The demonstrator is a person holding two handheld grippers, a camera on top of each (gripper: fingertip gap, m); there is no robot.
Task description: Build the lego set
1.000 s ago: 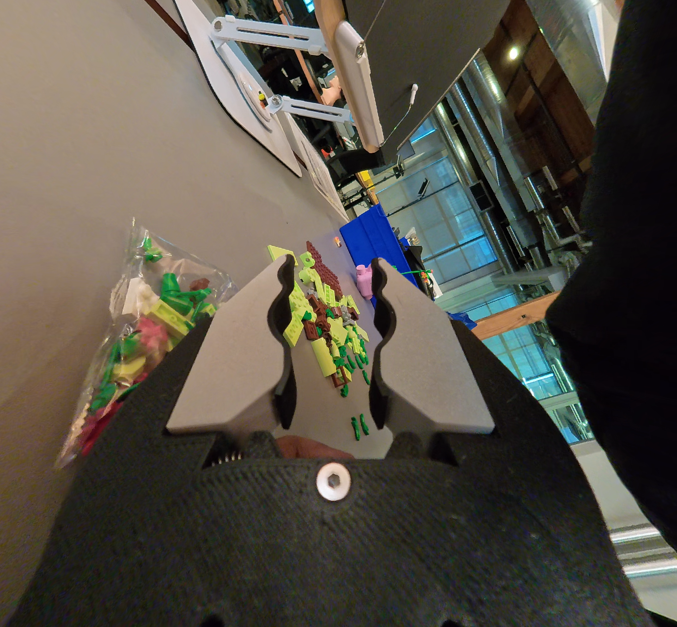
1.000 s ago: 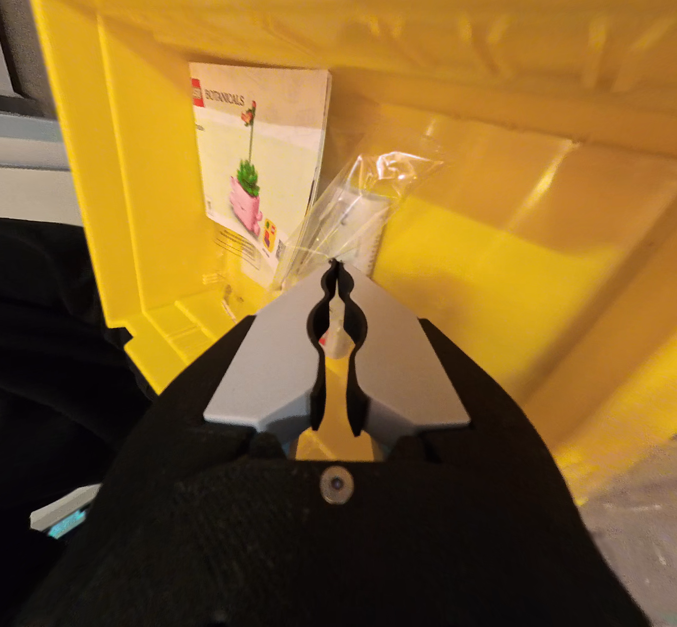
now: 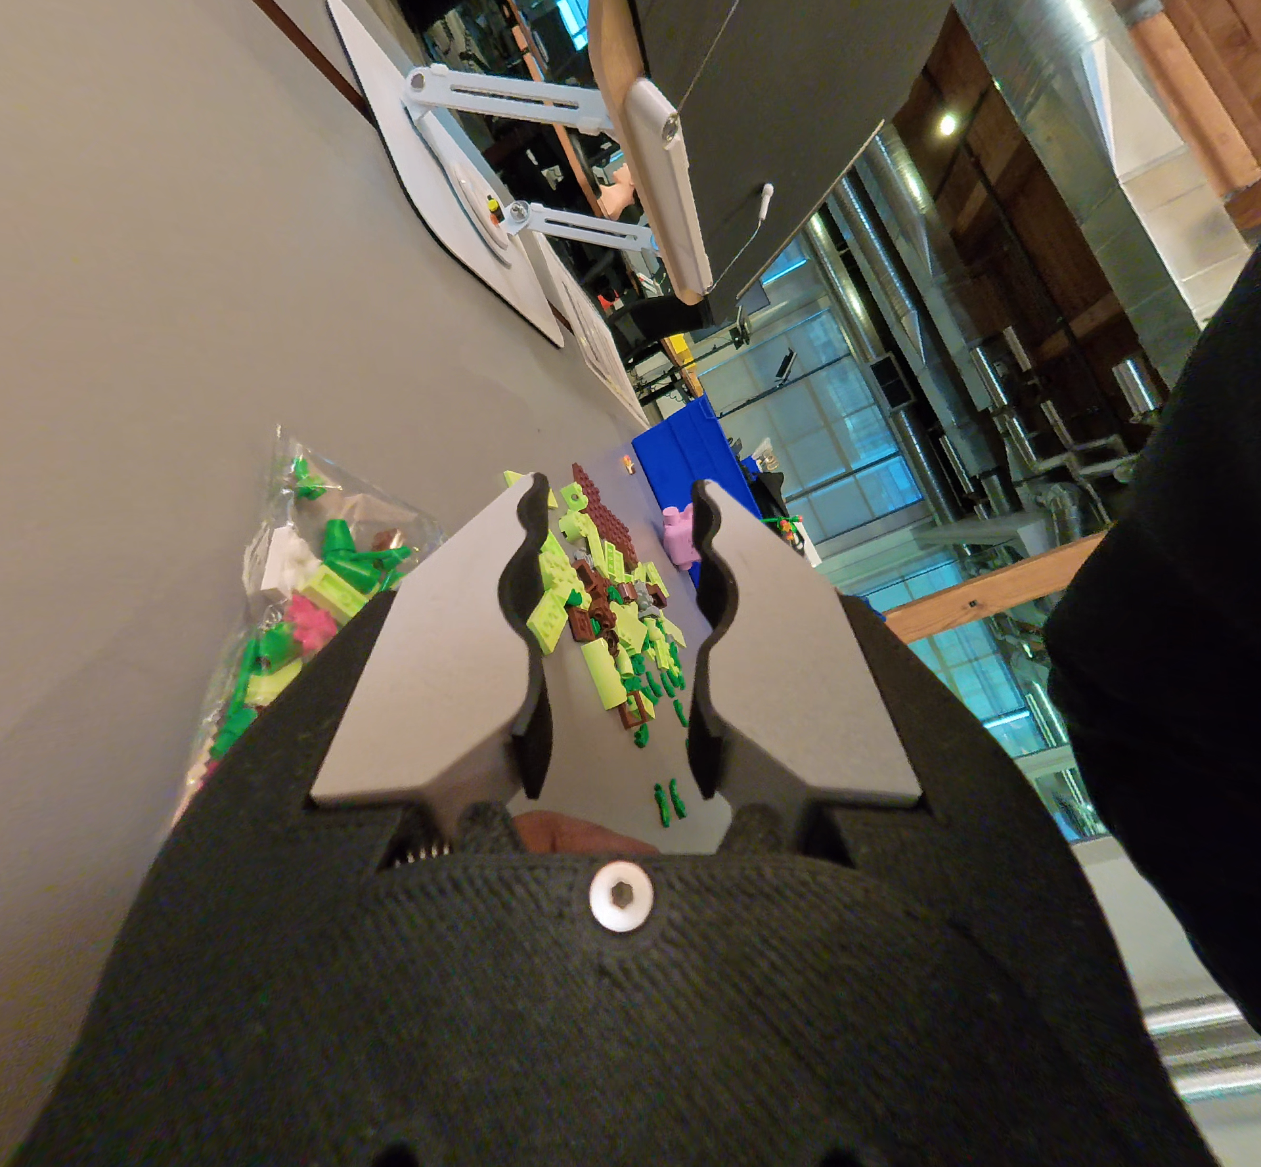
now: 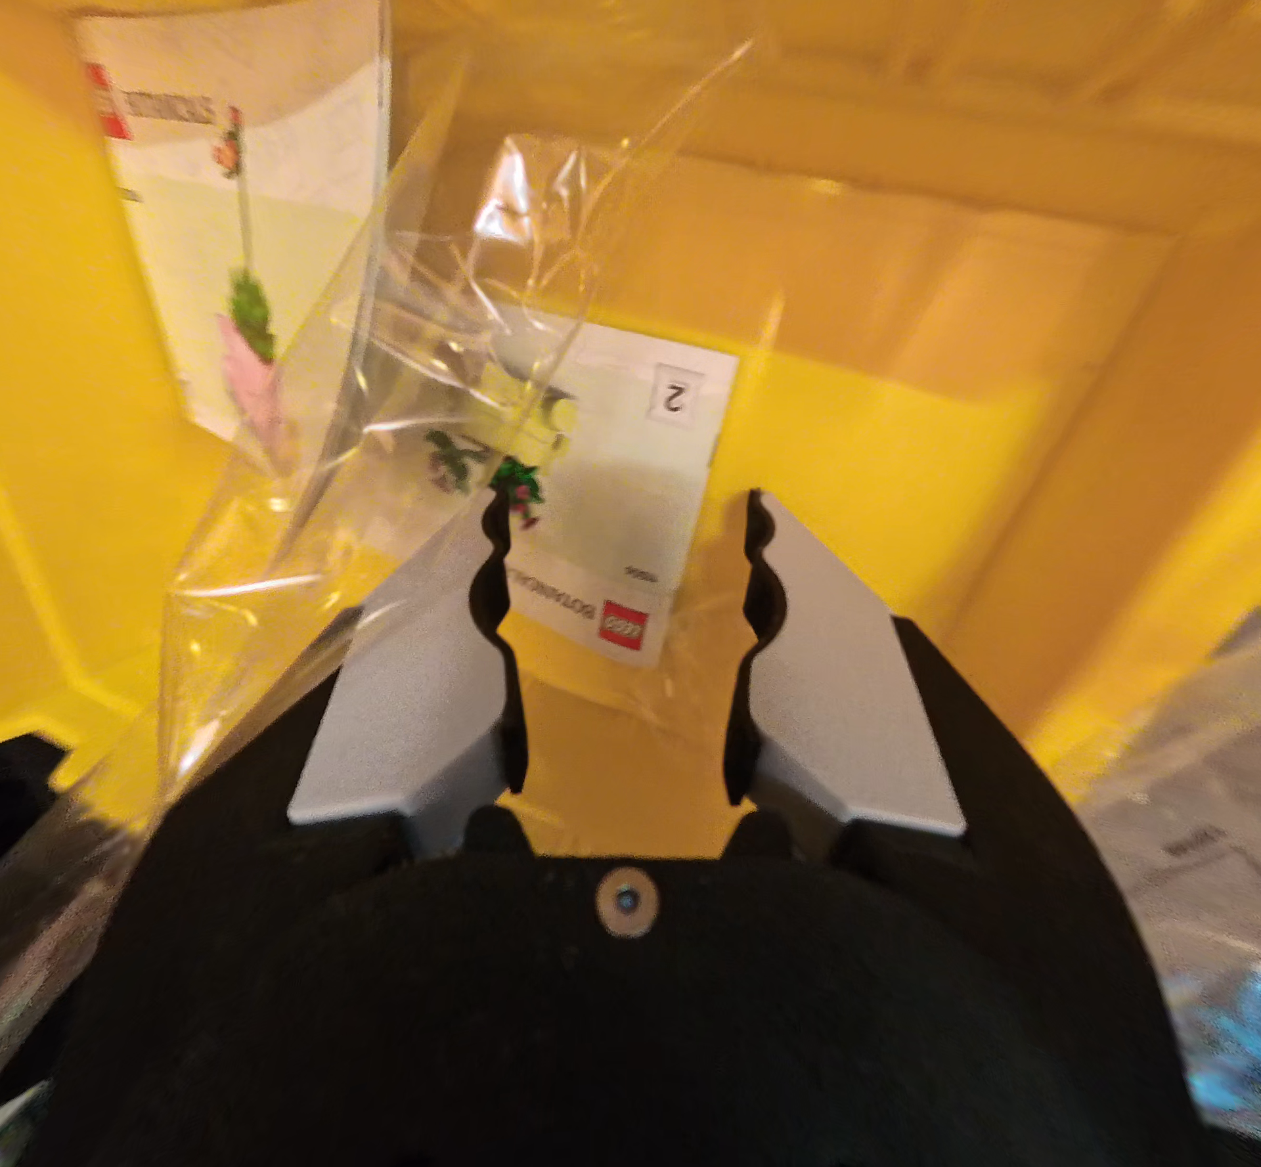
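A grey table [image 3: 170, 288] runs tilted across the left wrist view. On it, farther back, a white flat base [image 3: 437, 193] carries two white jointed arms [image 3: 505, 100] that hold a dark panel with a pale wooden edge [image 3: 785, 77]. A blue box [image 3: 689, 452] stands at the table's far end. Silver ventilation ducts [image 3: 1037, 42] and large windows [image 3: 819, 424] fill the background, and a wooden ledge [image 3: 982, 588] crosses beneath the windows at right.

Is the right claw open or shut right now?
Open. The right claw has its fingers spread wide with nothing between them; the clear plastic bag lies beside its left finger in the yellow bin.
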